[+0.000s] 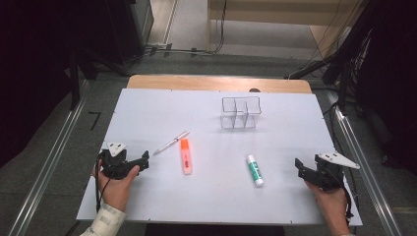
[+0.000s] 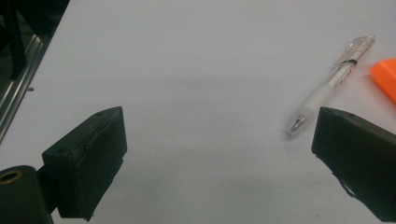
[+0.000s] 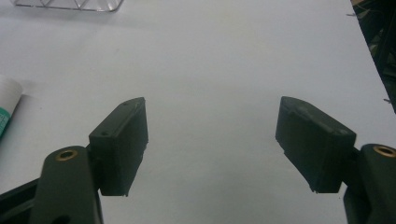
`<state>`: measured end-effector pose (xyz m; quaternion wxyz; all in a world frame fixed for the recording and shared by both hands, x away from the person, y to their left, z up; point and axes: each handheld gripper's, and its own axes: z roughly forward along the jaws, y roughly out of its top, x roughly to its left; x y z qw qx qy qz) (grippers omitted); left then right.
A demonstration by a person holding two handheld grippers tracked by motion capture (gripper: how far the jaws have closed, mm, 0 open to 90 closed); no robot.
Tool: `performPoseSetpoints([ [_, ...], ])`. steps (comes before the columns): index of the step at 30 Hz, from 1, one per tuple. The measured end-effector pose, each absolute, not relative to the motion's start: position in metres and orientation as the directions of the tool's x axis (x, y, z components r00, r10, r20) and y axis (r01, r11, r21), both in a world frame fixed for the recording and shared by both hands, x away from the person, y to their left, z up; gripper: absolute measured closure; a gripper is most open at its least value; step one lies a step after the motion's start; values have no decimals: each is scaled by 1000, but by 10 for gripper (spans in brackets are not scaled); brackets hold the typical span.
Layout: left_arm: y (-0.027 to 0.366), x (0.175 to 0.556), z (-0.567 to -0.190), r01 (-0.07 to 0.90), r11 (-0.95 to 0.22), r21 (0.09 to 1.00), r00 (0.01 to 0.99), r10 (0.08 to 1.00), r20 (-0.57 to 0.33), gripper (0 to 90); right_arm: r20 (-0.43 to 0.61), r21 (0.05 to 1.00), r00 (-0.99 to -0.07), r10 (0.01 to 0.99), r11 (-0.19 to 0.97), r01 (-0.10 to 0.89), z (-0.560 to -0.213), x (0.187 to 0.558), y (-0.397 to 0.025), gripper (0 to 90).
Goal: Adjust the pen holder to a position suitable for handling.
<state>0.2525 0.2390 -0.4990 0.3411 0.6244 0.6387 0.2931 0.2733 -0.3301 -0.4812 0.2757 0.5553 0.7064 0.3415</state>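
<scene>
A white bench [image 1: 147,196] carries a pen [image 1: 171,143], an orange highlighter [image 1: 185,156], a glue stick [image 1: 254,170] and a clear divided holder [image 1: 240,113]. The left claw [image 1: 143,158] is spread wide and holds nothing; the pen lies just beyond it, toward the holder, its long axis slanting away with the tip nearest the claw. The right claw [image 1: 298,164], also spread and holding nothing, sits farther off, beside the glue stick.
</scene>
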Motion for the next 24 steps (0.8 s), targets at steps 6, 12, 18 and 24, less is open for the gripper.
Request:
performPoseSetpoints([
  [6,238,253,-497,593,60,803,7,997,-80,36,-13,789,-230,973,152,596,-480,275,-330,238],
  [12,224,262,-491,585,62,809,29,995,-97,39,-38,788,-243,969,178,589,-476,294,-322,235],
  [18,203,280,-484,572,47,819,66,993,-103,78,-66,788,-267,961,214,577,-471,322,-304,278],
  [24,177,304,-475,569,-26,822,134,989,-62,571,-72,805,-296,953,230,547,-465,347,-287,569],
])
